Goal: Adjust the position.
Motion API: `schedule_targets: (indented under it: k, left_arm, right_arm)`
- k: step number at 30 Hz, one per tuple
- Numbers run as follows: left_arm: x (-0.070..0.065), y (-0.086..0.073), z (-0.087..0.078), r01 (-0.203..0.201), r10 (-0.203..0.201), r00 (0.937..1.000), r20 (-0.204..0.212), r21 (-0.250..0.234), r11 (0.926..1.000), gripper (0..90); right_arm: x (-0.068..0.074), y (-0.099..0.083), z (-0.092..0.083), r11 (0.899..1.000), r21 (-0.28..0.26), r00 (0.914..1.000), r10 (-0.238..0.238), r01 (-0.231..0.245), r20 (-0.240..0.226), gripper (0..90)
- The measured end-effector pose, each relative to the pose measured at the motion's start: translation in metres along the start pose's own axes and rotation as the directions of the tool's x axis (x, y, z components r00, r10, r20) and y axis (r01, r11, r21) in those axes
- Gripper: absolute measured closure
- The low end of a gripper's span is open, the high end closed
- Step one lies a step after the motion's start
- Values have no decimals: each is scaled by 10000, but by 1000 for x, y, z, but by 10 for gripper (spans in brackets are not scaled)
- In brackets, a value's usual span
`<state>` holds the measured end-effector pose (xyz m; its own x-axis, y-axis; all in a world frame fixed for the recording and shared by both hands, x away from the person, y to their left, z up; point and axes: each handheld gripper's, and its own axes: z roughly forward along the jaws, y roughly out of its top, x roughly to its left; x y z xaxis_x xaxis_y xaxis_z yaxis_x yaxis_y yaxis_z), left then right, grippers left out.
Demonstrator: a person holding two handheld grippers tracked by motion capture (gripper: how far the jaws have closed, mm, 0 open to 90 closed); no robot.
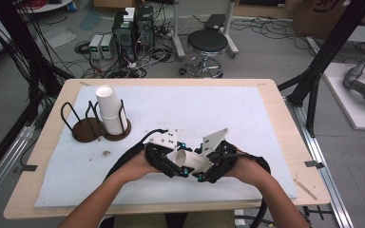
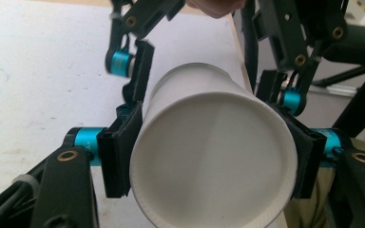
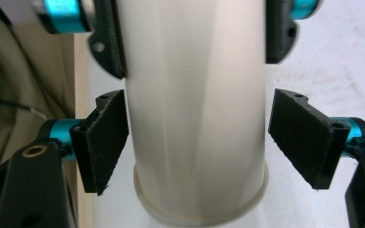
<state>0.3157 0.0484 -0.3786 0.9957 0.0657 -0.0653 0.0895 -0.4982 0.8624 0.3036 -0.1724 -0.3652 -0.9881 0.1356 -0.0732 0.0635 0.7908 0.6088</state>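
Held cup: a white paper cup (image 1: 190, 160) is lying on its side in the air just above the white mat (image 1: 209, 114), near the table's (image 1: 275, 114) front edge, between both grippers.
Cup contents: the left gripper view is looking at the cup's closed base (image 2: 214, 161); its inside is not showing.
Long axis: it is running roughly level, across the table from left to right, base toward the left gripper.
Left gripper (image 1: 173, 164): its pads (image 2: 119, 152) are pressing on both sides of the cup near its base, clamped on it.
Right gripper (image 1: 209, 166): its jaws are standing apart around the cup; the left pad (image 3: 105, 140) is sitting right at the wall, the right pad (image 3: 306, 135) is clear of it.
Holder (image 1: 100, 128): a dark two-ring stand is sitting at the mat's left side.
Holder contents: a stack of white cups (image 1: 110, 109) is standing in its right ring, leaning slightly left; the left ring (image 1: 83, 129) is holding nothing.
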Motion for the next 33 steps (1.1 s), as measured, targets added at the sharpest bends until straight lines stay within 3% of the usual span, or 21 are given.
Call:
schedule_targets:
  k: [4, 6, 7, 8, 9, 10, 13, 14, 15, 17, 18, 19, 20, 21, 22, 23, 24, 25, 26, 27, 33]
  left_arm:
    - [5, -6, -9, 311, -320, 9994, -130, -630, 9975, 335]
    - [6, -7, -10, 414, -428, 9989, -169, -791, 9960, 335]
    - [7, -9, -12, 451, -469, 9988, -171, -924, 9947, 335]
    - [7, -11, -13, 516, -539, 9984, -186, -1059, 9930, 335]
    - [8, -12, -14, 580, -610, 9979, -222, -1148, 9917, 335]
    - [9, -16, -16, 721, -773, 9965, -305, -1441, 9869, 335]
    - [9, -19, -18, 764, -840, 9956, -404, -1635, 9836, 335]
    - [9, -20, -20, 770, -861, 9952, -460, -1724, 9820, 335]
    - [10, -21, -21, 825, -934, 9943, -506, -1875, 9788, 335]
    - [10, -24, -23, 839, -991, 9932, -613, -2130, 9734, 335]
    - [11, -25, -24, 870, -1043, 9924, -655, -2264, 9701, 335]
    - [11, -27, -25, 936, -1129, 9912, -688, -2375, 9669, 335]
    - [12, -28, -25, 928, -1142, 9907, -733, -2485, 9642, 335]
    - [12, -30, -26, 985, -1217, 9898, -745, -2604, 9605, 335]
    - [12, -32, -27, 1002, -1281, 9883, -829, -2808, 9545, 334]
    - [12, -32, -27, 1002, -1281, 9883, -829, -2808, 9545, 334]
    - [12, -33, -28, 1008, -1311, 9877, -853, -2941, 9504, 334]
    - [12, -35, -29, 1052, -1405, 9860, -897, -3192, 9418, 334]
    - [12, -35, -29, 1052, -1405, 9860, -897, -3192, 9418, 334]
    - [12, -36, -30, 1094, -1461, 9855, -864, -3349, 9359, 334]
    - [11, -41, -32, 1185, -1624, 9834, -814, -3899, 9132, 334]
  right_arm:
    - [-2, -8, -12, 9910, -1287, 9992, 375, -359, 101, 211]
    - [-2, -10, -14, 9883, -1454, 9987, 490, -470, 102, 211]
    - [-2, -14, -19, 9764, -2046, 9968, 755, -685, 270, 211]
    - [-2, -14, -19, 9764, -2046, 9968, 755, -685, 270, 211]
    - [-2, -17, -22, 9682, -2362, 9951, 930, -828, 325, 211]
    - [-3, -21, -26, 9466, -3030, 9910, 1283, -1106, 391, 206]
    - [-2, -28, -30, 9076, -3954, 9854, 1672, -1411, 323, 204]
    - [-2, -30, -31, 8990, -4133, 9836, 1763, -1447, 391, 203]
    - [-1, -32, -32, 8901, -4278, 9794, 1962, -1571, 486, 203]
    - [-1, -34, -32, 8845, -4365, 9757, 2109, -1647, 592, 203]
    - [0, -38, -32, 8740, -4521, 9688, 2362, -1782, 747, 203]
    - [0, -38, -32, 8740, -4521, 9688, 2362, -1782, 747, 203]
    - [0, -42, -31, 8610, -4713, 9623, 2590, -1911, 830, 203]
    - [0, -42, -31, 8610, -4713, 9623, 2590, -1911, 830, 203]
    - [1, -46, -30, 8512, -4856, 9575, 2746, -1992, 885, 203]
    - [1, -46, -30, 8512, -4856, 9575, 2746, -1992, 885, 203]
    - [2, -49, -29, 8429, -4956, 9517, 2922, -2097, 943, 203]
    - [2, -51, -29, 8394, -4999, 9508, 2960, -2132, 916, 203]
    - [2, -52, -29, 8342, -5071, 9477, 3044, -2168, 956, 203]
    - [2, -52, -29, 8342, -5071, 9477, 3044, -2168, 956, 203]
    - [5, -63, -22, 8014, -5446, 9410, 3325, -2471, 624, 203]
